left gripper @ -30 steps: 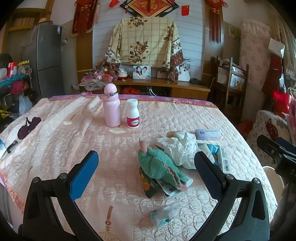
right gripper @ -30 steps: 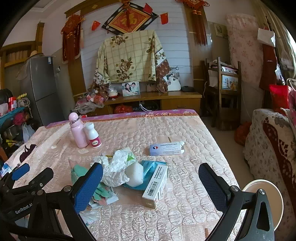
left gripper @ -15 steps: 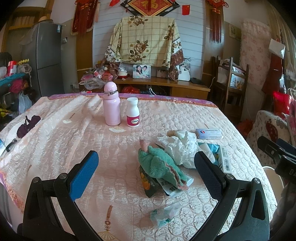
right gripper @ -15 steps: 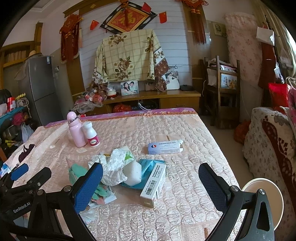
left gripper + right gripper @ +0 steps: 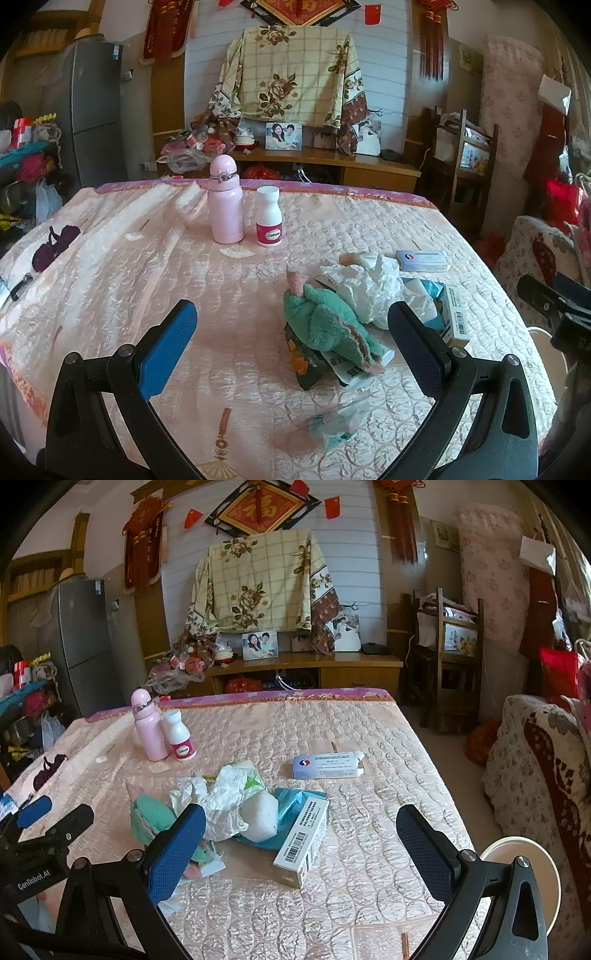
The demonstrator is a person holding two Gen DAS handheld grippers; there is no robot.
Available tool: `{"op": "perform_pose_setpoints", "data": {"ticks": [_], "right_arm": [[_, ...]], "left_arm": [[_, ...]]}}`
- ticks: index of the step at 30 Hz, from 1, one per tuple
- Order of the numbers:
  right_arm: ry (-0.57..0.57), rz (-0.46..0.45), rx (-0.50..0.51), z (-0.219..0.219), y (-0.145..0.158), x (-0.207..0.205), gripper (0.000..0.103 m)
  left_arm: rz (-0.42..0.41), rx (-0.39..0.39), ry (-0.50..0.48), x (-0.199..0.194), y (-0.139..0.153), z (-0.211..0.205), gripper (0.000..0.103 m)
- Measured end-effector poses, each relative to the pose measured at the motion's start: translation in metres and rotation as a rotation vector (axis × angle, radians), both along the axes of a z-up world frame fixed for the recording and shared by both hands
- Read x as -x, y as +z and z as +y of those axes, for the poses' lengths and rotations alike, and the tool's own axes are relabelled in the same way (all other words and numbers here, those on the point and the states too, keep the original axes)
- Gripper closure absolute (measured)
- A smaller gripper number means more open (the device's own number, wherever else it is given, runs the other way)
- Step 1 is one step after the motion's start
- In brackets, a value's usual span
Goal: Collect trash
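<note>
The green cloth (image 5: 328, 325) hides most of the dark wrapper (image 5: 303, 363) beneath it.

Glossy quilted cloth bedspread (image 5: 369, 812), crumpled paper (image 5: 221, 797)

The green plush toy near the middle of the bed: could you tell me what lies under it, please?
Under the green plush toy lie a dark snack wrapper and a white printed packet; anything beneath its middle is hidden.

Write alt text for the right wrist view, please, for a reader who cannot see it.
The open right gripper hovers over a quilted table, holding nothing. Ahead lies a pile of crumpled white paper, a blue wrapper and a barcode box. A pink bottle stands further back.
</note>
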State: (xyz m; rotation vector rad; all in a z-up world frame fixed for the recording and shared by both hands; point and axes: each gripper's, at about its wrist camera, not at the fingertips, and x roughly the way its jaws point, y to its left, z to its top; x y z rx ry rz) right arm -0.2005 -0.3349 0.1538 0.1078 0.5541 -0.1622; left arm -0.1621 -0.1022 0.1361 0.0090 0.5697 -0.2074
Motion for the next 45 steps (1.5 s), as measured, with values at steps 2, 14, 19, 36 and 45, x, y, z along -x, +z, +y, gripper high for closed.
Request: {"op": "perform_pose_setpoints", "data": {"ticks": [2, 14, 19, 36, 45], "right_arm": [[0.007, 0.011, 0.008, 0.001, -0.002, -0.002, 0.001], [0.091, 0.121, -0.012, -0.005, -0.031, -0.013, 0.001], [0.120, 0.220, -0.073, -0.022, -0.062, -0.020, 0.001], [0.114, 0.401, -0.401, -0.066, -0.110, -0.123, 0.057], [0.143, 0.327, -0.431, -0.085, -0.104, -0.103, 0.070]], "left_arm": [[0.003, -0.001, 0.001, -0.002, 0.001, 0.002, 0.000], [0.037, -0.012, -0.055, -0.016, -0.003, 0.001, 0.000], [0.069, -0.058, -0.146, -0.030, 0.002, -0.013, 0.000], [0.243, -0.151, -0.309, -0.104, -0.018, -0.088, 0.013], [0.388, -0.272, -0.377, -0.128, -0.051, -0.121, 0.086]]}}
